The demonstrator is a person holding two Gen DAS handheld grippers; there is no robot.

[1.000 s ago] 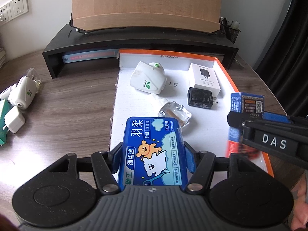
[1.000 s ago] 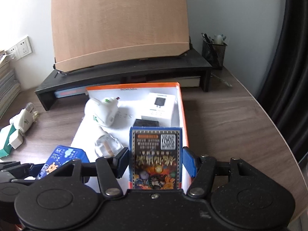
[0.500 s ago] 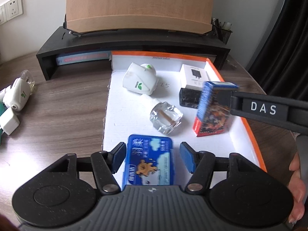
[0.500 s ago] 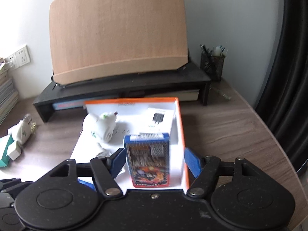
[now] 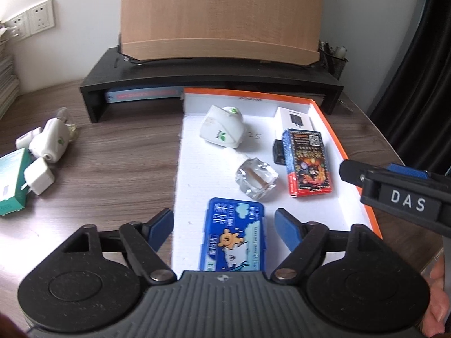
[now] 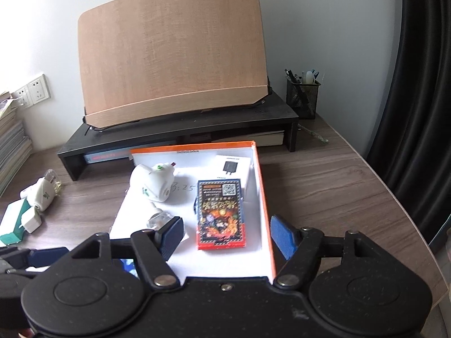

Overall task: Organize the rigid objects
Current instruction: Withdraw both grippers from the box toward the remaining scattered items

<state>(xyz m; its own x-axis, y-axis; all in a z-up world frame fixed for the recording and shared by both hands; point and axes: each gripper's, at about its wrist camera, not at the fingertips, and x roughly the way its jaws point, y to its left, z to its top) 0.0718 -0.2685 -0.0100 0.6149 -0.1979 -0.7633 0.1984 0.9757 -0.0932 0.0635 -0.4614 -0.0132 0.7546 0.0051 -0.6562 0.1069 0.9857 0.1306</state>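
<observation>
On the desk's left side lie a green box (image 5: 12,180), a white charger (image 5: 38,179) touching it, and a white plug-in vaporizer (image 5: 52,140) just behind; further right sits the orange-rimmed white tray (image 5: 335,138); the left gripper (image 5: 225,225) hangs over its near edge, jaws spread wide and holding nothing; the blue floss case (image 5: 232,238) lies flat in the tray between the fingers without touching either; beyond it rest a clear refill bottle (image 5: 256,180), a second white vaporizer (image 5: 222,131), a colourful card box (image 6: 221,214) lying flat, and a white adapter box (image 6: 234,166); a dark object, perhaps a plug, is mostly hidden behind the card box; the right gripper (image 6: 227,233) is likewise released, empty, above the tray's right corner.
</observation>
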